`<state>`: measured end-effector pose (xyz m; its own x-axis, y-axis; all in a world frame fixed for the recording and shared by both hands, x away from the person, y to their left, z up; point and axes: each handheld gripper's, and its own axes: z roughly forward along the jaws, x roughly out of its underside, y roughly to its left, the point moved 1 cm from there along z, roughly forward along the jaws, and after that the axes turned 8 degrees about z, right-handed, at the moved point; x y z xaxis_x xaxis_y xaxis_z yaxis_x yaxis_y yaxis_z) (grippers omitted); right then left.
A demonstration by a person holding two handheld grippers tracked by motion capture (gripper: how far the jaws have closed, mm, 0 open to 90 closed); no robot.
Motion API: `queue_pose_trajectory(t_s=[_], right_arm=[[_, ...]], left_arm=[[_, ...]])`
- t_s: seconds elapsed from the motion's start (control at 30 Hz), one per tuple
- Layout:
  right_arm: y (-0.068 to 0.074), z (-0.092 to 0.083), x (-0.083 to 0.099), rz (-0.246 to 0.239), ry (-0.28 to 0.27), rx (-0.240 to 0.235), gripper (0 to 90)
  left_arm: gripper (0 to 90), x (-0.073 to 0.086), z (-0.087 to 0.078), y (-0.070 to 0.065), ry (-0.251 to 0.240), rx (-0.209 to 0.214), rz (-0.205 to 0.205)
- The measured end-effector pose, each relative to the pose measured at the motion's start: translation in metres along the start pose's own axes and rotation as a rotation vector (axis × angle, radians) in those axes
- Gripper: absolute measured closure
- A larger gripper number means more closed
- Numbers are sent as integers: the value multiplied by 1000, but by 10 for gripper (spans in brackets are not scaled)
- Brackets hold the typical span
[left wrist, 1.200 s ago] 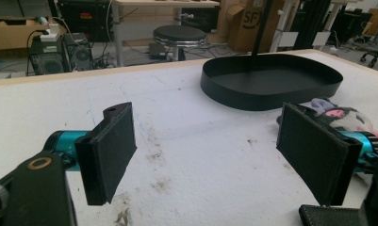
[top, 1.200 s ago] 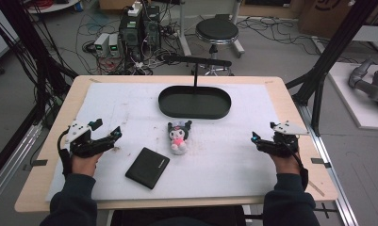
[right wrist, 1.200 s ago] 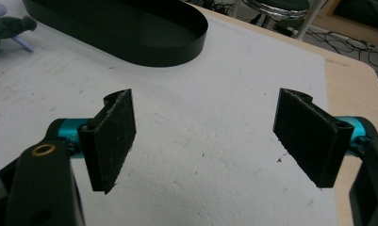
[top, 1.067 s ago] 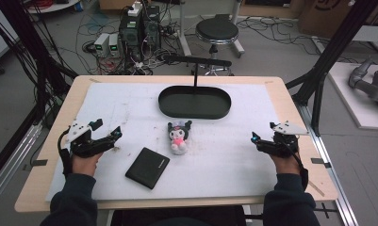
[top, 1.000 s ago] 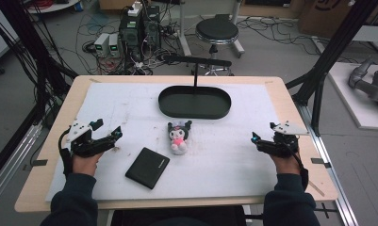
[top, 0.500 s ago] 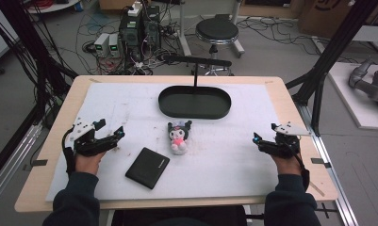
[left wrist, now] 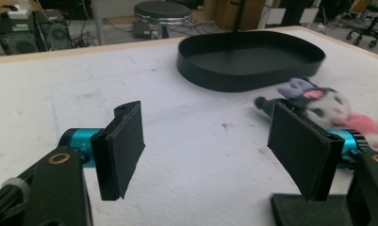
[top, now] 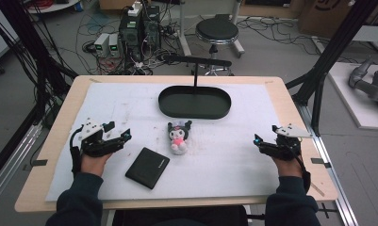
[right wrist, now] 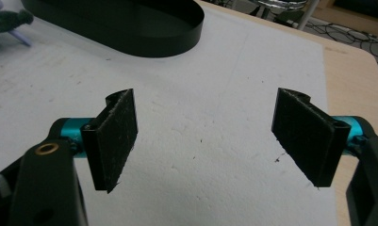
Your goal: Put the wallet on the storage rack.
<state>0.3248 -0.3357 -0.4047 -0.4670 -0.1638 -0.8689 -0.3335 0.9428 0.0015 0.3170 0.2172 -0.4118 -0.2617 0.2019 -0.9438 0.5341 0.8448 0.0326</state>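
Left gripper hovers at the mat's left, jaws spread with nothing between them, just been narrowing a bit. Black wallet lies flat just right of it, plush toy beyond, near the black tray. Right gripper at far right, also spread and empty, likewise narrowing.

both claws, left and right, agape, just narrowing, empty

The scene is being lit evenly and brightly from overhead; shadows are being kept soft, while the plush toy is being rendered blurred.
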Motion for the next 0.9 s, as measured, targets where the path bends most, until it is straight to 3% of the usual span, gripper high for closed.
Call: queue_pose_trajectory(t_s=[0.03, 0.07, 0.1, 0.17, 0.2, 0.23, 0.27, 0.3, 0.33, 0.4, 0.47, 0.53, 0.57, 0.6, 0.63, 0.77, 0.9], right_arm=[[0, 0, 0, 0, 0, 0, 234], [1, -3, -1, 5, -9, 1, 234], [1, -3, -1, 5, -9, 1, 234], [2, -4, 0, 0, -6, -2, 235], [3, -3, 0, -5, -5, -1, 235], [4, -3, 0, -7, -4, -4, 235], [4, -3, 0, -7, -4, -4, 235], [6, -3, -1, -16, -6, -5, 236], [7, -3, -1, -15, -7, -6, 238], [7, -3, -1, -19, -4, -11, 238], [5, -2, 0, -18, 1, -10, 239], [5, -2, 0, -15, 3, -10, 239], [4, -1, 0, -12, 4, -10, 239], [4, -1, 1, -13, 7, -10, 240], [4, -1, 1, -14, 8, -10, 241], [4, -2, 1, -20, 7, -9, 243], [5, -2, 1, -18, 9, -6, 243]], left_arm=[[324, 0, 0, 0, 0, 0, 0], [344, 1, -2, -7, 36, 46, -7], [344, 1, -2, -7, 36, 46, -7], [382, 6, 0, -16, 113, 99, -7], [385, 11, 6, -21, 172, 159, -21], [384, 11, 6, -21, 172, 159, -21], [384, 14, 9, -24, 205, 191, -26], [370, 20, 17, -29, 267, 242, -32], [363, 20, 17, -29, 267, 242, -32], [362, 27, 25, -30, 338, 275, -50], [365, 30, 28, -29, 360, 296, -65], [395, 32, 29, -28, 368, 321, -73], [455, 32, 29, -27, 366, 356, -84], [580, 32, 30, -26, 367, 378, -106], [596, 31, 30, -23, 371, 370, -128], [839, 28, 25, -17, 331, 379, -166], [853, 22, 22, -16, 288, 397, -191]])
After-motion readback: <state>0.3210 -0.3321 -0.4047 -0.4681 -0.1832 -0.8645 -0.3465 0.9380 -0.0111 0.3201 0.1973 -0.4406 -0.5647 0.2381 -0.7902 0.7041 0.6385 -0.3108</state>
